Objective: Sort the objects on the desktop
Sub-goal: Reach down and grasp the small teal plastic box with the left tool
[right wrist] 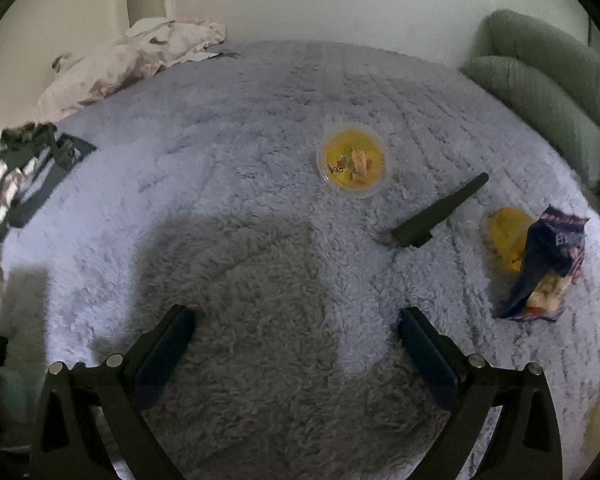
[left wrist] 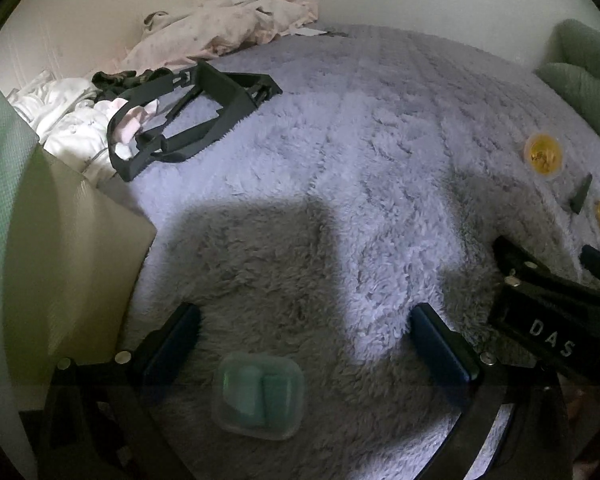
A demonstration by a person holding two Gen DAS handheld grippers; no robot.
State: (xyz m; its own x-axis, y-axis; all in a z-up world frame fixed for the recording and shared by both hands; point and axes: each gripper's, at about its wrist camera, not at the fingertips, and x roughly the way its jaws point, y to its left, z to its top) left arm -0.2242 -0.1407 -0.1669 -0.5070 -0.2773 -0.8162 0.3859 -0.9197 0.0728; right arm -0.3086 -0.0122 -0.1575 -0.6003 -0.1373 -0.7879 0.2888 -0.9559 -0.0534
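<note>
We see pale lilac-grey fluffy blanket point(right wrist: 260, 128). Yellow lidded cup point(right wrist: 352, 164) with small printed picture. Dark tapered stick point(right wrist: 440, 210). Navy snack bag point(right wrist: 548, 264), red-edged. Pale green translucent box point(left wrist: 260, 396). Sage green cushions point(right wrist: 540, 92). Pinkish speckled bedding point(left wrist: 220, 28).

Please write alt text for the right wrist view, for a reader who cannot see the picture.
The open right gripper hovers over a fluffy pale blanket, nothing between its fingers. Ahead lie a round yellow cup, a dark tapered stick and, farther right, a dark snack bag leaning on another yellow cup. Crumpled bedding sits far left.
</note>
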